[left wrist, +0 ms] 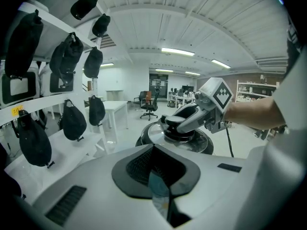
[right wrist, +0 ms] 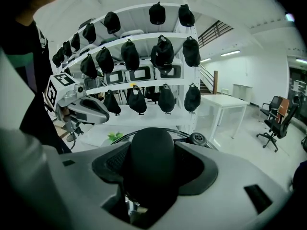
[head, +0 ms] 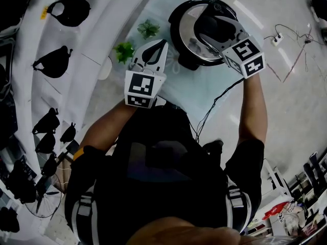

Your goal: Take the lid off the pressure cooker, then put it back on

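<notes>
The black pressure cooker (head: 180,60) stands on a glass table with its steel lid (head: 190,28) on it. My right gripper (head: 217,30) reaches over the lid and is shut on the lid's black knob (right wrist: 151,157), which fills the space between the jaws. In the left gripper view the same grip shows from the side, with the right gripper (left wrist: 184,122) on the knob (left wrist: 173,130). My left gripper (head: 162,44) hangs left of the cooker above the table, apart from it. Its jaws meet at the tips with nothing between them.
Two small green plants (head: 148,28) (head: 124,51) sit on the table (head: 176,93) beside the cooker. A white shelf unit (head: 30,60) hung with black bags (head: 66,11) runs along the left. A black cable (head: 214,103) trails off the table, and a power strip (head: 277,39) lies on the floor.
</notes>
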Motion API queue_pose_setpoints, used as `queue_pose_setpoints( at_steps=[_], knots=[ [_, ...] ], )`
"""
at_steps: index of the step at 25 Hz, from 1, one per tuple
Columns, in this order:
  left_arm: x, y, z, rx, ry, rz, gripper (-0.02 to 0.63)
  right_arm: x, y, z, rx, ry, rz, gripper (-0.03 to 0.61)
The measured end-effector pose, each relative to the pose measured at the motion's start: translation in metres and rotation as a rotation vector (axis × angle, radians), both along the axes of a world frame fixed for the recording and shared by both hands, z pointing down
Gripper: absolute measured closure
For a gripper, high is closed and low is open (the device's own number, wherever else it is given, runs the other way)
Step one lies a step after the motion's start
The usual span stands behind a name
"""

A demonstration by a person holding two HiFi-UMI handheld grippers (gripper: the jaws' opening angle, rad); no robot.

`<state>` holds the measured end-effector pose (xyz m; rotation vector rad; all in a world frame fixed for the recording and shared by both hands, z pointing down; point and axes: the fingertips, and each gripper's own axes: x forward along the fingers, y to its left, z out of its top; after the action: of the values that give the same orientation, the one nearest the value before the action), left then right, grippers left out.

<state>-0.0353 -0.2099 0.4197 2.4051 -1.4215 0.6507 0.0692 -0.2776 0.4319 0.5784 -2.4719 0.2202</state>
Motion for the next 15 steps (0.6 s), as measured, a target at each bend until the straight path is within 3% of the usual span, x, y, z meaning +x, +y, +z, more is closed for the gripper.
queue_pose_setpoints(
  at_steps=[3,10,15],
  knots=[
    [-0.003,-0.001,0.002,-0.006,0.001,0.003,0.605,0.002,-0.004,-0.005,-0.022,-0.024,0.012,0.288],
    [-0.001,-0.003,0.002,-0.015,-0.013,0.035,0.605,0.005,-0.011,-0.002,-0.023,0.005,0.226,0.288],
    [0.005,-0.003,-0.001,0.003,0.041,0.057,0.605,0.006,-0.010,0.000,-0.021,0.015,0.341,0.288]
  ],
)
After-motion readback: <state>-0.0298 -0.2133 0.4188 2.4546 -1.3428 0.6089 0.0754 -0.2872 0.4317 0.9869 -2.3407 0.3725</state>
